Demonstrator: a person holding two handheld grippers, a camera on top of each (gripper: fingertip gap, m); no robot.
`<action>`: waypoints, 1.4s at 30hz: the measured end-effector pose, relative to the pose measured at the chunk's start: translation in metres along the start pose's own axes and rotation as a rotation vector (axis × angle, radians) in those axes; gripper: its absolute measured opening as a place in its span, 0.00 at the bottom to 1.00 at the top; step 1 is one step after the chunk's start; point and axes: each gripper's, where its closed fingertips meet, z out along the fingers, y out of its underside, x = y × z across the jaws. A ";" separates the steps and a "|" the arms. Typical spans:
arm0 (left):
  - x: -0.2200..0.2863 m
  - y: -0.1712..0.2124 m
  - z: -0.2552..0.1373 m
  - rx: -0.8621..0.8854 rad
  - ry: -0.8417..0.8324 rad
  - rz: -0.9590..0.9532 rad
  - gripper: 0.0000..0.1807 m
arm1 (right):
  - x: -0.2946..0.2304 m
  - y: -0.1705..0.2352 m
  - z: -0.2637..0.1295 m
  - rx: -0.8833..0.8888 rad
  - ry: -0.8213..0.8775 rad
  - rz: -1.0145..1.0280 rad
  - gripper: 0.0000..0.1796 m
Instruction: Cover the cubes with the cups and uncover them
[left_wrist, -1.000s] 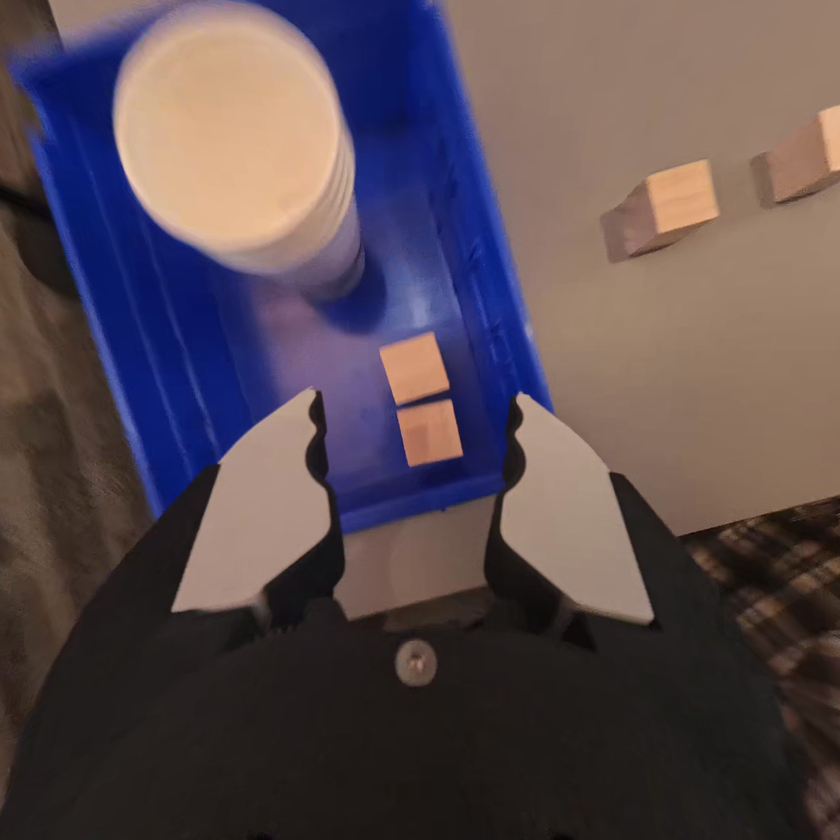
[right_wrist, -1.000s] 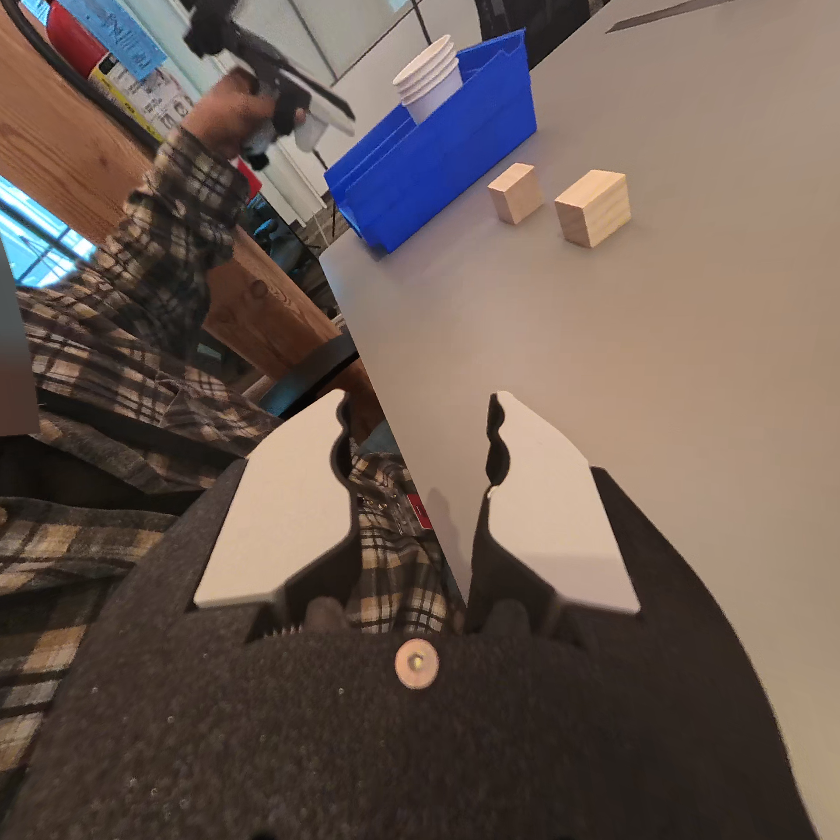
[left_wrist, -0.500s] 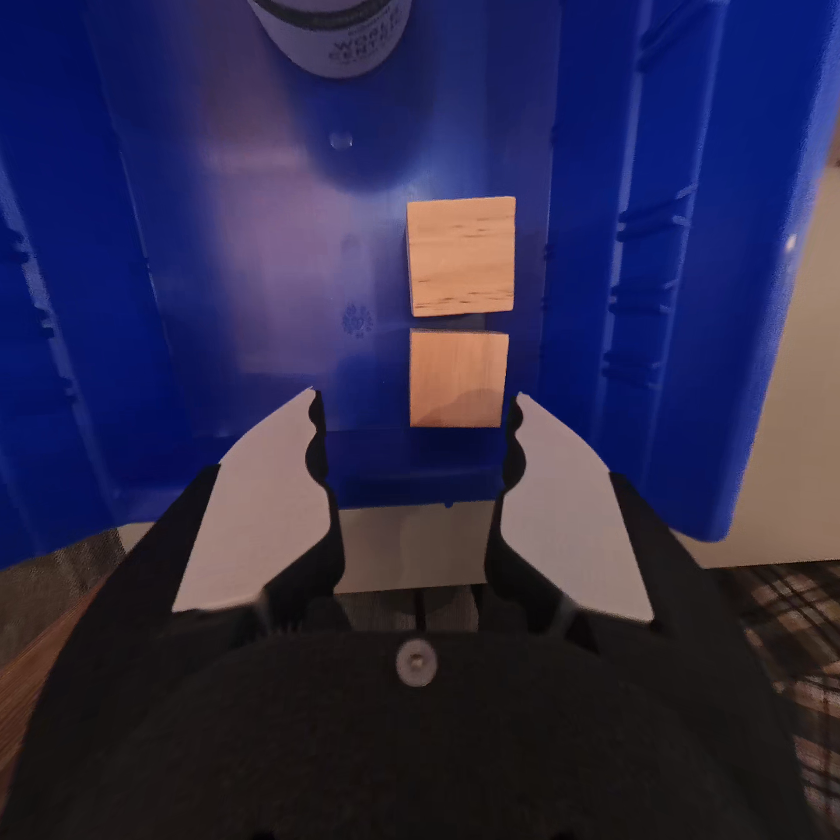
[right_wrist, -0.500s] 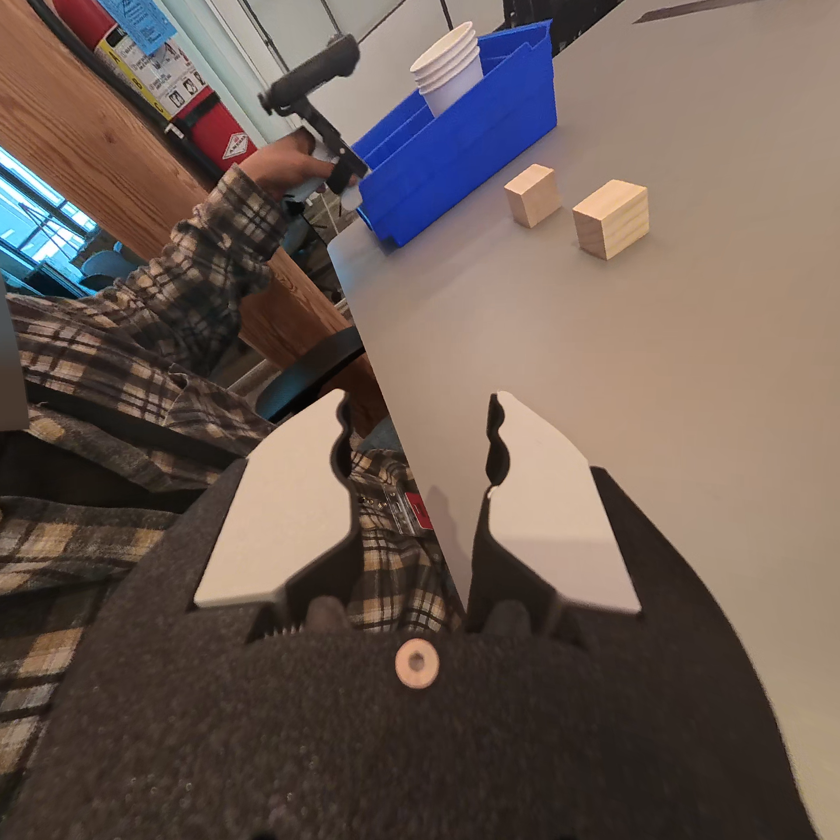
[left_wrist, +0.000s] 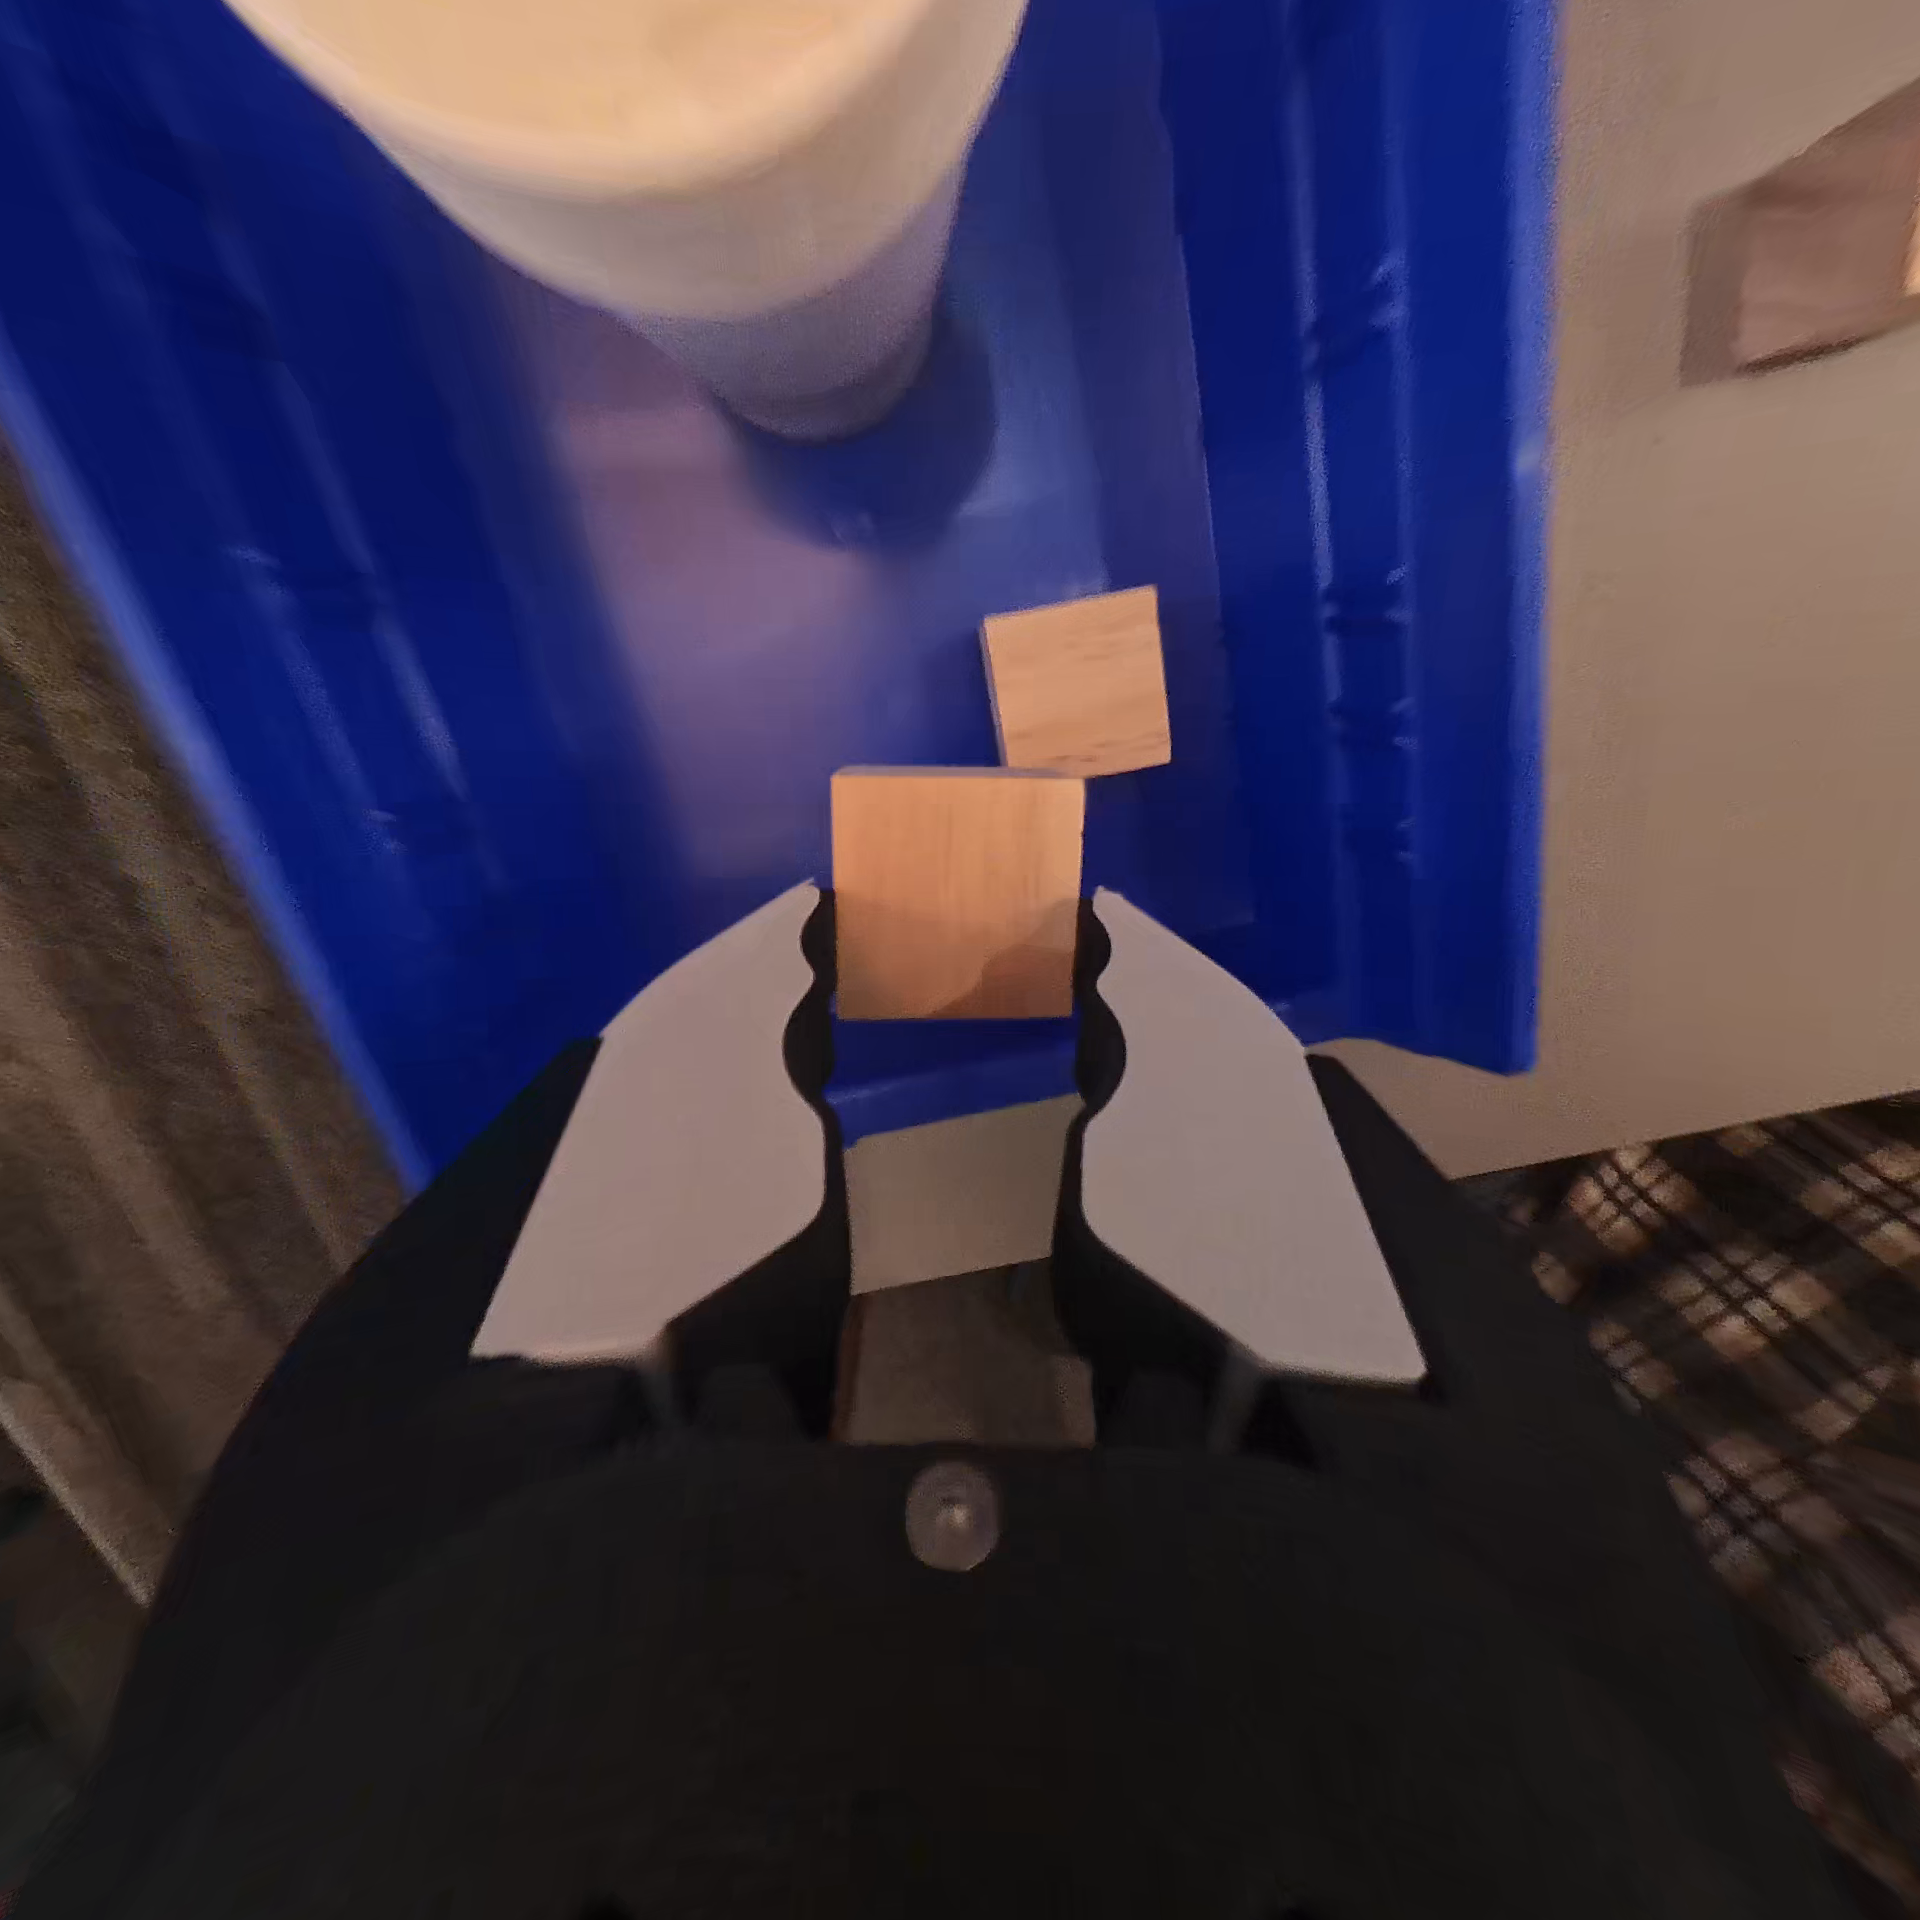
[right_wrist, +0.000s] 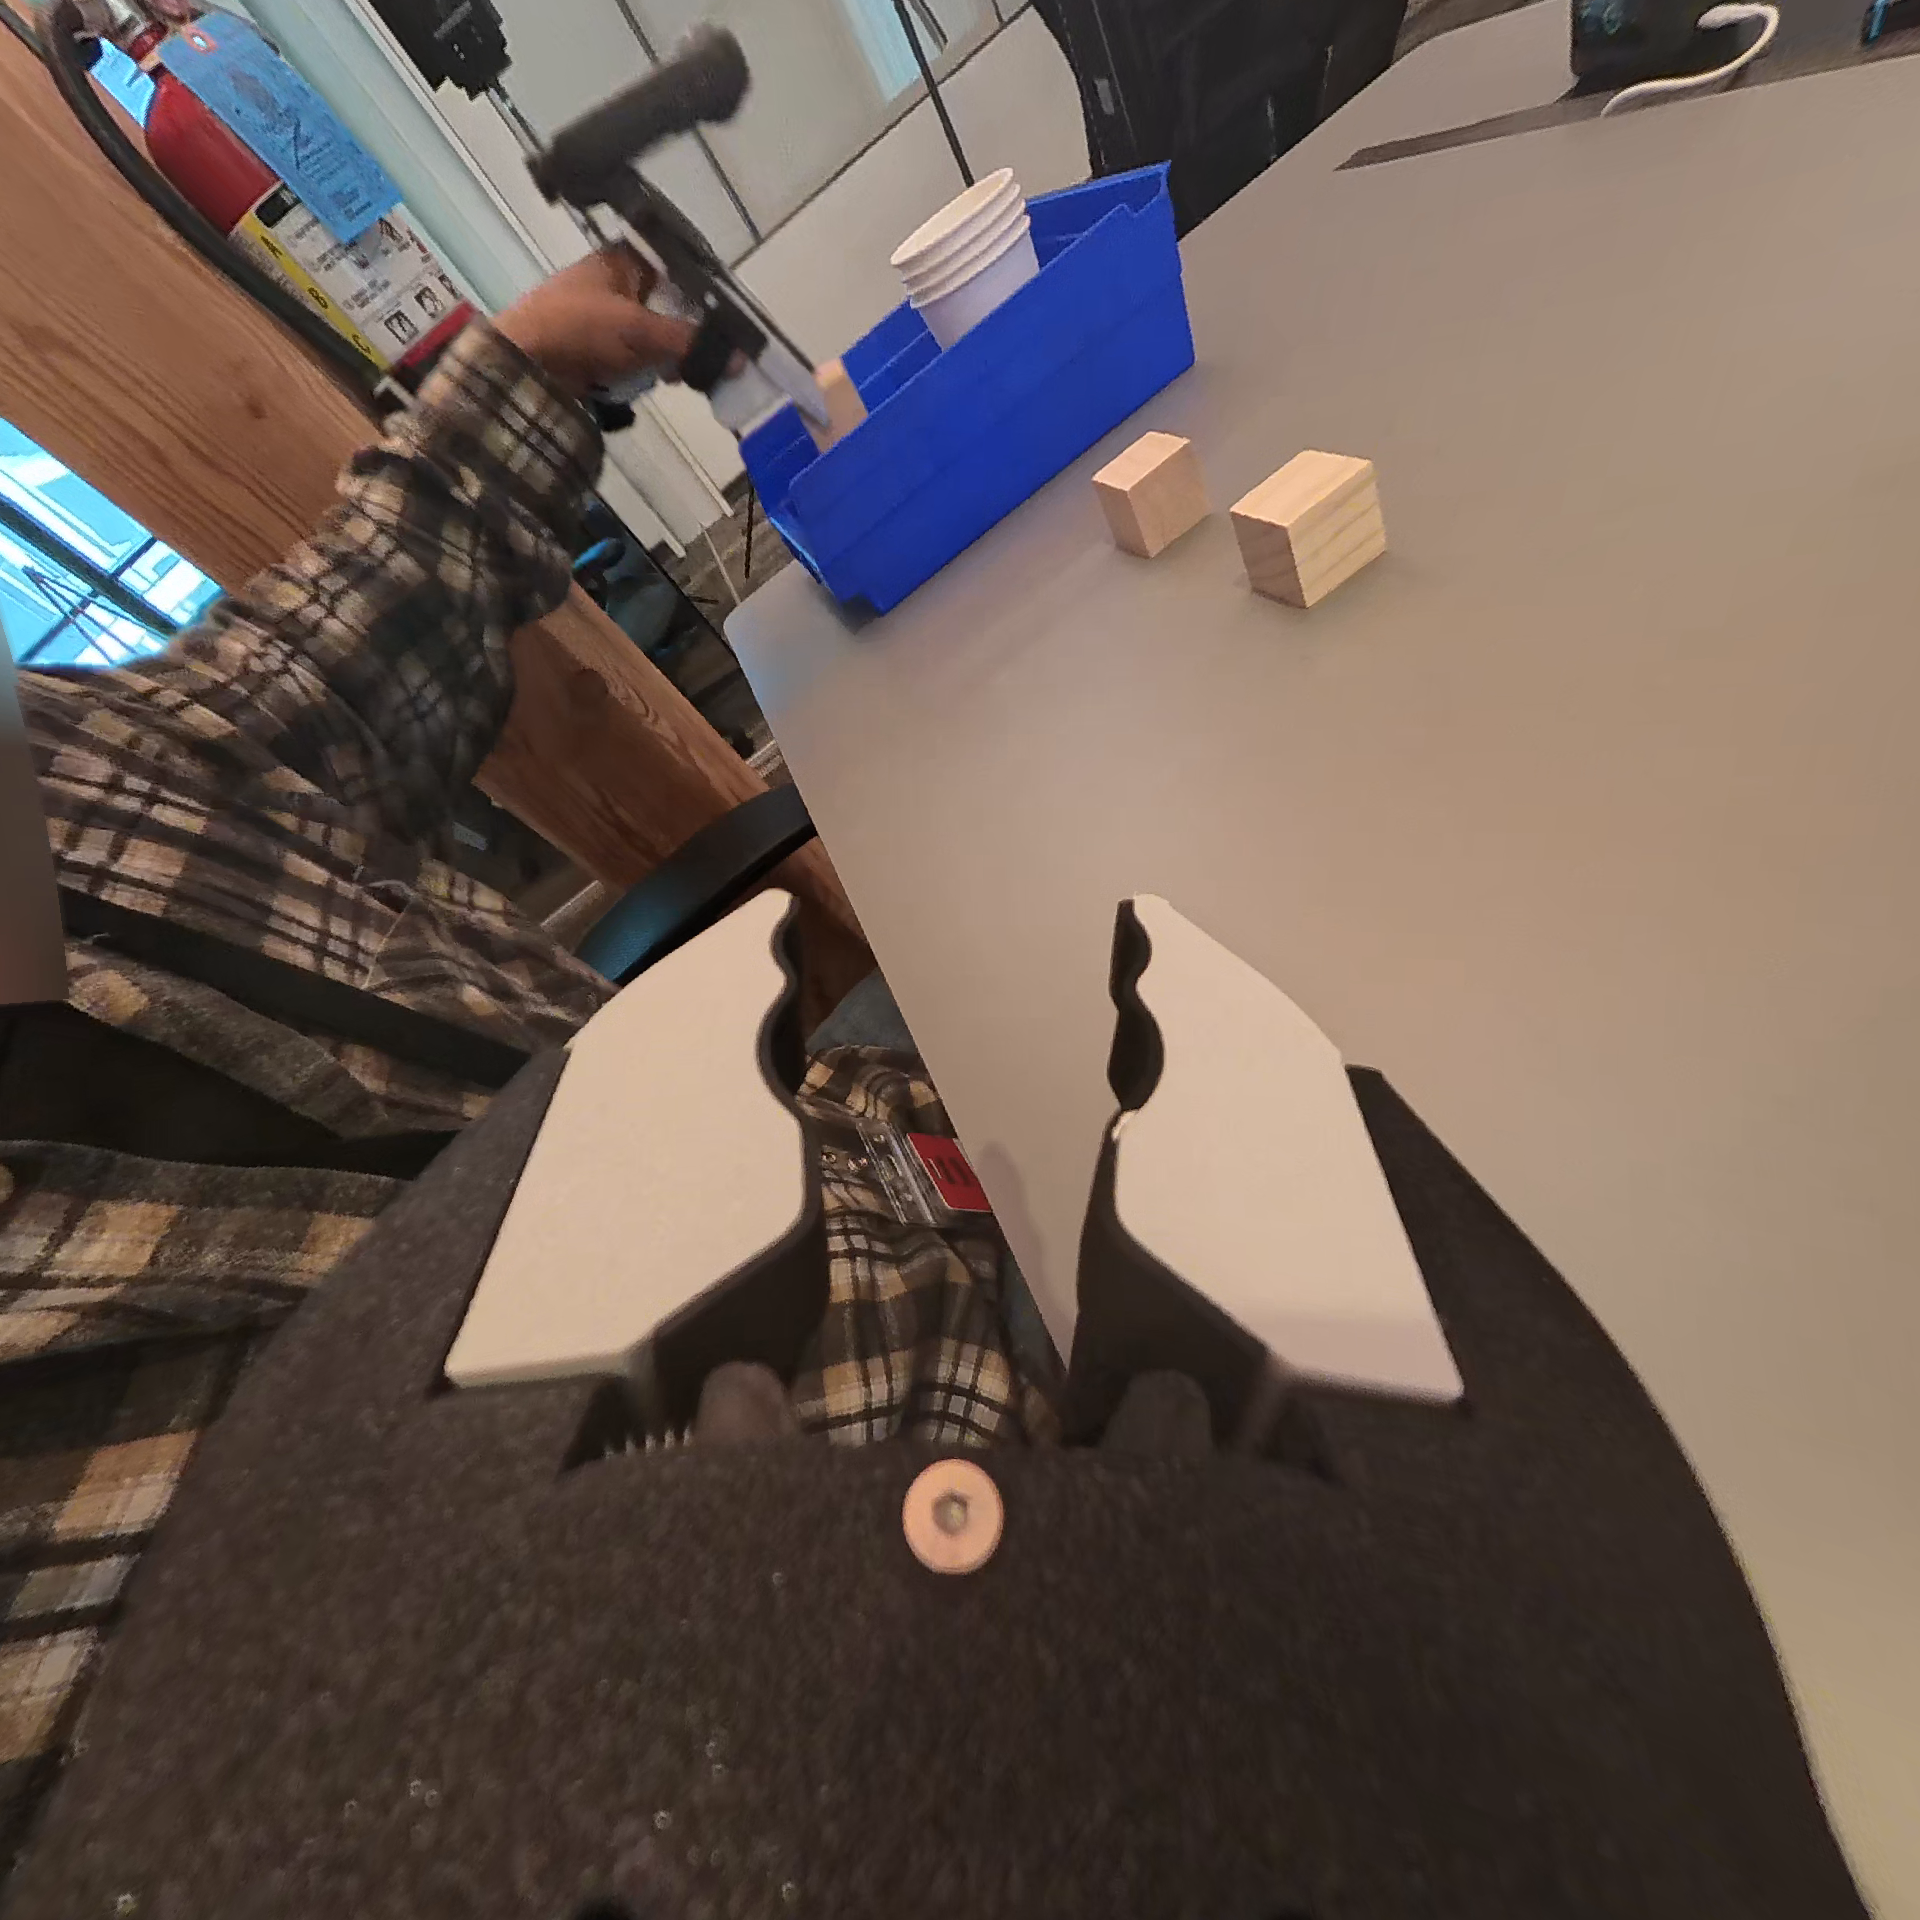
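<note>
Left wrist view: the left gripper (left_wrist: 956, 935) clamps a wood cube (left_wrist: 954, 894) between its fingertips, held over the near end of the blue bin (left_wrist: 1455, 644). A 2nd cube (left_wrist: 1076, 681) lies on the bin floor just beyond, near the right wall. The cup stack (left_wrist: 707, 197) stands deeper in the bin, blurred, at top of frame. Outside the bin, on the grey table (left_wrist: 1704, 727), part of another cube (left_wrist: 1808, 281) shows at the right edge.

Right wrist view: the right gripper (right_wrist: 951, 966) hangs at the table's near edge w/ fingers spread apart, nothing between them. Far off, a hand (right_wrist: 592, 322) in a plaid sleeve (right_wrist: 416, 582) works the other gripper at the bin's near end, the held cube just above the rim. Cup stack sits upright in the bin. Two cubes, the nearer cube (right_wrist: 1307, 525) and the farther cube (right_wrist: 1151, 492), rest on the table just right of the bin, close together but apart.
</note>
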 end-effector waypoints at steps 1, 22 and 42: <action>0.000 -0.010 -0.014 0.031 -0.015 0.042 0.24 | 0.001 0.001 -0.001 0.005 0.001 0.004 0.31; 0.402 -0.165 0.069 0.040 0.302 1.307 0.24 | 0.008 0.022 -0.048 0.050 0.131 0.073 0.31; 0.419 -0.160 0.128 0.021 0.407 1.308 0.24 | 0.015 0.021 -0.051 0.040 0.146 0.091 0.31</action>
